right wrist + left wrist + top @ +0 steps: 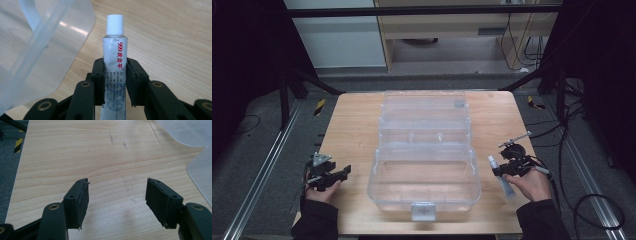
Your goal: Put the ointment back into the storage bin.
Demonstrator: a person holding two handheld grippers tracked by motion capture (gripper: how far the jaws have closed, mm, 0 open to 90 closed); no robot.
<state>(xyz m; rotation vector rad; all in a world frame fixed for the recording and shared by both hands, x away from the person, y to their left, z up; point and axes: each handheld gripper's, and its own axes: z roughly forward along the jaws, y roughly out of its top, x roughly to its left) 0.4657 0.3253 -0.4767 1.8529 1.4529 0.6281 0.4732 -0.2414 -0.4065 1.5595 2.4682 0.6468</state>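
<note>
A clear plastic box [424,185] with its lid folded back stands open in the middle of the wooden table [352,130]. My right gripper [502,169] is shut on a white ointment tube [113,62] with a white cap and red print; the pads [132,80] press its sides, cap pointing away. In the high view the tube [501,175] hangs just right of the box, above the table. My left gripper [339,175] rests open at the table's left front; in its own view the jaws stand wide apart with bare wood between the gripper [117,195] tips.
The box's clear corner [47,50] lies close on the left in the right gripper view. The lid's edge [197,157] shows at the right in the left gripper view. Dark frame posts, floor rails and cables surround the table.
</note>
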